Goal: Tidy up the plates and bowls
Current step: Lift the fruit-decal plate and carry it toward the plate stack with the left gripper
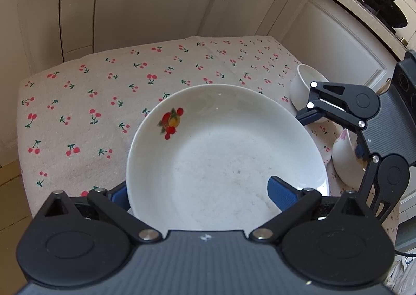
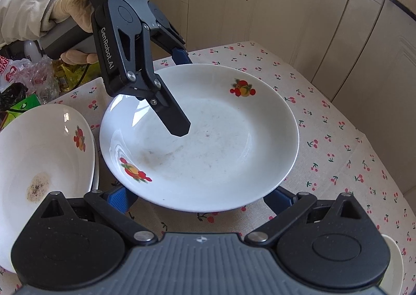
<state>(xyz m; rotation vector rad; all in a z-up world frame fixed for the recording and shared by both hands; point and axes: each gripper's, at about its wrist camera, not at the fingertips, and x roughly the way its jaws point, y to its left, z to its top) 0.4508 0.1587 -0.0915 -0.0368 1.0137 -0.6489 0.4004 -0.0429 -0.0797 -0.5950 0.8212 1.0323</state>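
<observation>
The left gripper (image 2: 179, 92) pinches the plate (image 2: 200, 136) by its ten o'clock rim, lifted off the tabletop (image 2: 338, 144), the right gripper (image 2: 200, 197) spread wide underneath, and that thin edge grip could slip.

The left gripper (image 2: 179, 87) carries all the readable lettering — "DAS" with a small "Data Acquisition System" beneath it on its dark top housing, and "GenRobot.AI" in white down the side of its black body — seen from the right wrist.
</observation>
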